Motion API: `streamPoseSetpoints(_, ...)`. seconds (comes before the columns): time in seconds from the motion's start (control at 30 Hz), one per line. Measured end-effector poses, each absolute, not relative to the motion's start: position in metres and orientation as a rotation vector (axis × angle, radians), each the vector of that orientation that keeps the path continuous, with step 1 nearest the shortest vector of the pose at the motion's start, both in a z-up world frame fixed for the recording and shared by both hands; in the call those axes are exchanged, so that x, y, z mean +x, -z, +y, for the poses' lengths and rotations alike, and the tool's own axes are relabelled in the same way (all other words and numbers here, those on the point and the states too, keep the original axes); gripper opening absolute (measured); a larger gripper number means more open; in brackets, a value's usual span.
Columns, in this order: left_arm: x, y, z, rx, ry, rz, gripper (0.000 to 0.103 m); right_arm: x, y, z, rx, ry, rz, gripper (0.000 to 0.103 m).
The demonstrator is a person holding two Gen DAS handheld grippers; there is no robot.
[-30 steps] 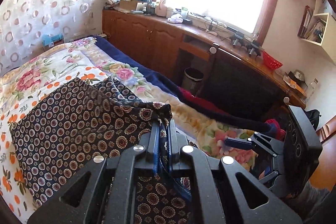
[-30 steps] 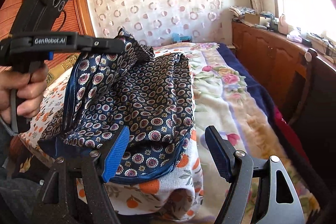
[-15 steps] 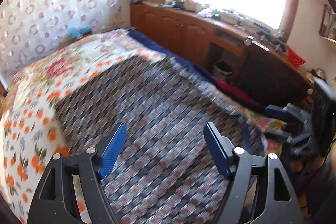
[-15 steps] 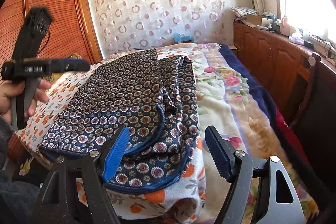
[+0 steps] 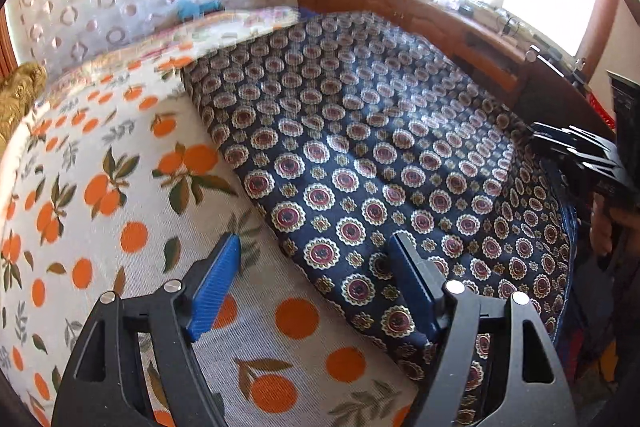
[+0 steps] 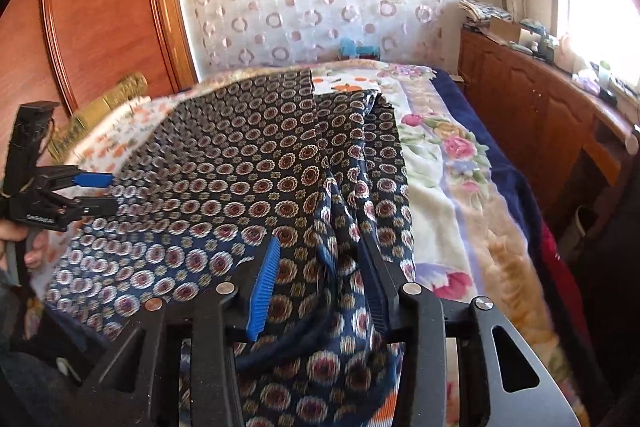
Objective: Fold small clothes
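Observation:
A navy garment printed with round medallions lies folded and flat on the bed. My left gripper is open and low over the garment's near left edge: one pad hangs over the bedspread, the other over the cloth, and neither grips anything. In the right wrist view the left gripper shows at the far left, jaws apart. My right gripper is over the garment's rumpled right side. Its jaws are closing around a raised fold with blue piping, and a gap still shows beside the left pad.
A cream bedspread with orange fruit print covers the bed's left side and a floral blanket its right. A wooden cabinet runs under the window and a wardrobe stands at the left. A hand holds the left gripper.
My left gripper has let go of the garment's lifted corner, opened and dropped to the left edge. The raised layer now lies flat. My right gripper moved forward onto the cloth and its jaws narrowed.

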State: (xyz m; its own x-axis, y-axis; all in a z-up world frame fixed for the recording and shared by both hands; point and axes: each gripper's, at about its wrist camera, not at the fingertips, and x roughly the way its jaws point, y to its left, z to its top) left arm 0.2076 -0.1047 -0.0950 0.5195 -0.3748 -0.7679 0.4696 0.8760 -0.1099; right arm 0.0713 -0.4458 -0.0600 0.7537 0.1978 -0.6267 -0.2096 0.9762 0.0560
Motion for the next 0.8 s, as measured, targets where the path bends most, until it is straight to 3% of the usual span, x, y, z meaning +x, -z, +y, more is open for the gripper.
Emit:
streamPoseSetpoints(0.17, 0.206, 0.095, -0.107, 0.130, 0.509, 0.882, 0.079, 0.093, 0.061, -0.440, -0.053, -0.216, 0.723, 0.042)
streamPoseSetpoints(0.23, 0.205, 0.096, -0.108, 0.136, 0.515, 0.884, 0.081, 0.099, 0.063, -0.438, -0.064, -0.214, 0.742, 0.036)
streamPoseSetpoints(0.7, 0.204, 0.098, -0.116, 0.202, 0.489, 0.883, 0.085, 0.129, 0.062, -0.438, -0.096, -0.229, 0.797, 0.035)
streamPoseSetpoints(0.77, 0.204, 0.098, -0.117, 0.205, 0.490, 0.884, 0.085, 0.131, 0.061, -0.438, -0.106, -0.236, 0.795, 0.029)
streamPoseSetpoints(0.8, 0.204, 0.098, -0.117, 0.206, 0.489, 0.884, 0.085, 0.129, 0.060, -0.438, -0.108, -0.245, 0.795, 0.017)
